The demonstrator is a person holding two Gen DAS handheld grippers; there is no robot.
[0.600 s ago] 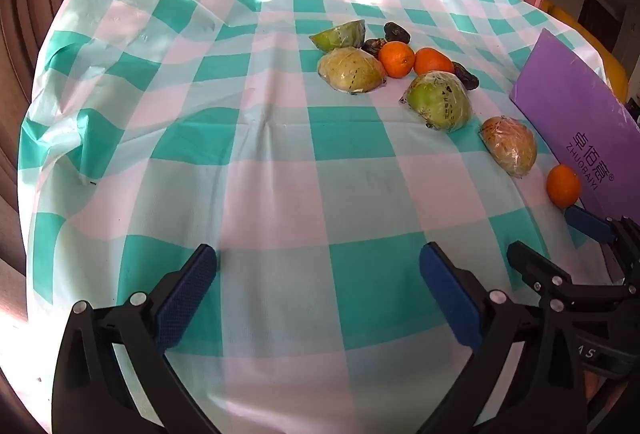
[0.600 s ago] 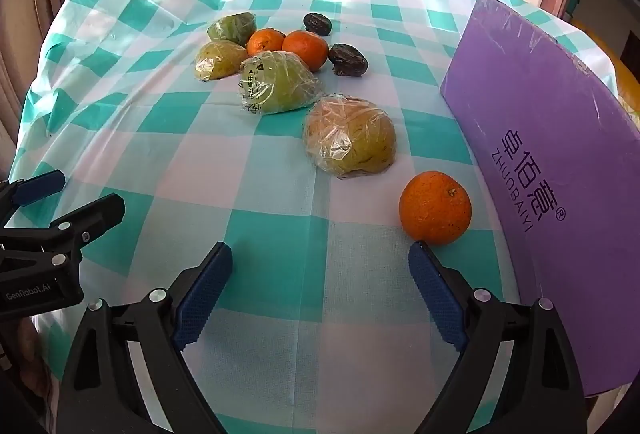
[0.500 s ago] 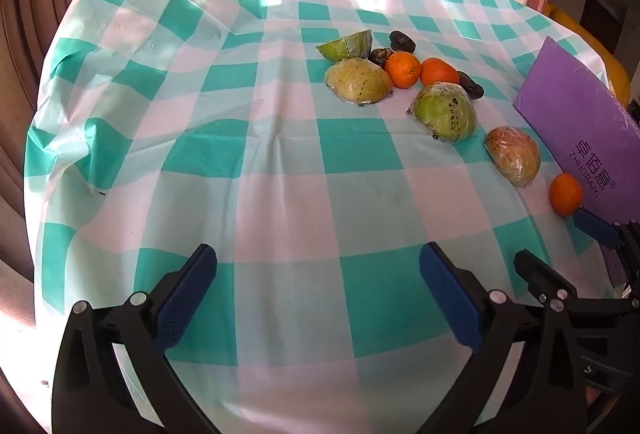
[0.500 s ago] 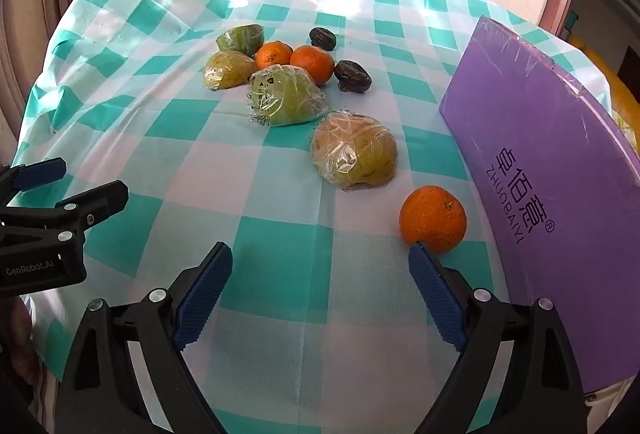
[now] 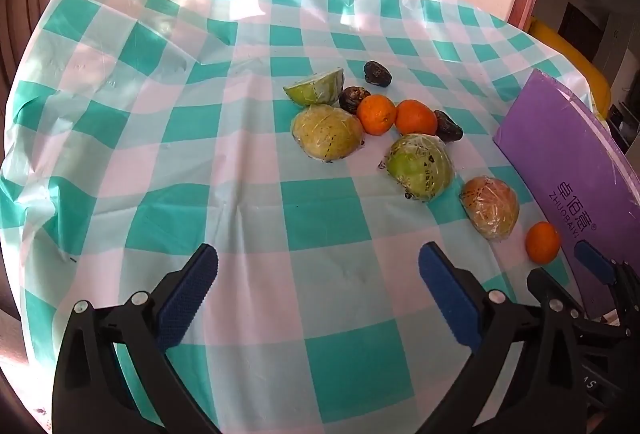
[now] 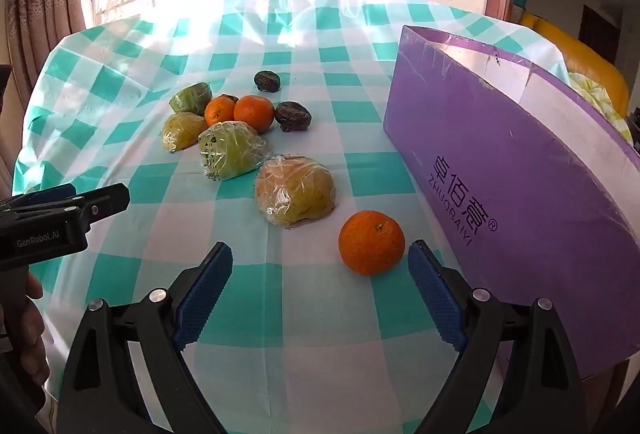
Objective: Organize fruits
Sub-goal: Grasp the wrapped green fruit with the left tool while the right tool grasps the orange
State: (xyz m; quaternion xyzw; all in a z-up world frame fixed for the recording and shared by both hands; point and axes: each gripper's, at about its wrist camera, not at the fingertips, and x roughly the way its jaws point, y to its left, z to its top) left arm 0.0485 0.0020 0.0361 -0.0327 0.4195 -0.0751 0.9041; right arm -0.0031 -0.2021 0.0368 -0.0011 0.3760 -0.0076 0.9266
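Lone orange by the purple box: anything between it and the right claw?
Nothing. In the right wrist view only bare checked tablecloth separates the open right claw from the lone orange, which sits just ahead of its right finger beside the purple box.

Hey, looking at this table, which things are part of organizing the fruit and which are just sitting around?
Part of the job:
- three oranges, the nearest
- four plastic-wrapped fruits, e.g.
- three dark fruits, e.g.
- purple box, likely where they go

Just lying about:
- checked tablecloth
- curtains
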